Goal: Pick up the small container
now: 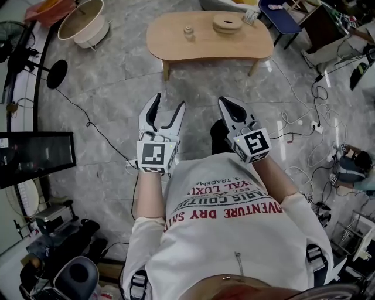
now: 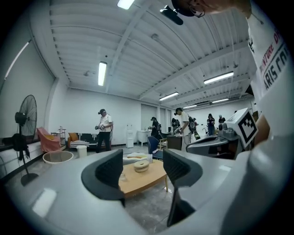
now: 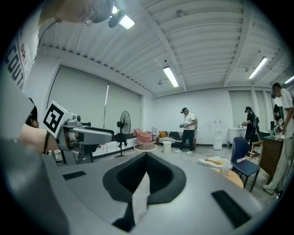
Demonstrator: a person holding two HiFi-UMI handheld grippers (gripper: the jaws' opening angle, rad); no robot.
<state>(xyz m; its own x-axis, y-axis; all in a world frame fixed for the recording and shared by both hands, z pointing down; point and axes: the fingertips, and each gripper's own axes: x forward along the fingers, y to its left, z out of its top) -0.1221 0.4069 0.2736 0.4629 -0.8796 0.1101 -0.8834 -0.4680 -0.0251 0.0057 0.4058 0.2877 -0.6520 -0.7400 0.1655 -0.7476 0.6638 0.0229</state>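
Observation:
The small container point(image 1: 188, 32) is a little pale jar that stands on the oval wooden table point(image 1: 176, 44) far ahead of me. Next to it lie a round wooden disc point(image 1: 227, 23) and a small glass point(image 1: 251, 16). Both grippers are held in the air in front of the person's chest, well short of the table. My left gripper point(image 1: 168, 102) is open with nothing between its fingers. In the left gripper view the table point(image 2: 147, 181) and the disc point(image 2: 141, 165) show between its jaws point(image 2: 142, 170). My right gripper point(image 1: 226, 102) is shut and empty, its tips meeting point(image 3: 146, 158).
A grey marble floor lies between me and the table. A round basket point(image 1: 82, 20) and a standing fan point(image 1: 23, 55) are at the back left, a blue chair point(image 1: 281, 14) at the back right. Cables point(image 1: 310, 126) run over the floor at the right. Other people point(image 2: 103, 131) stand far back in the room.

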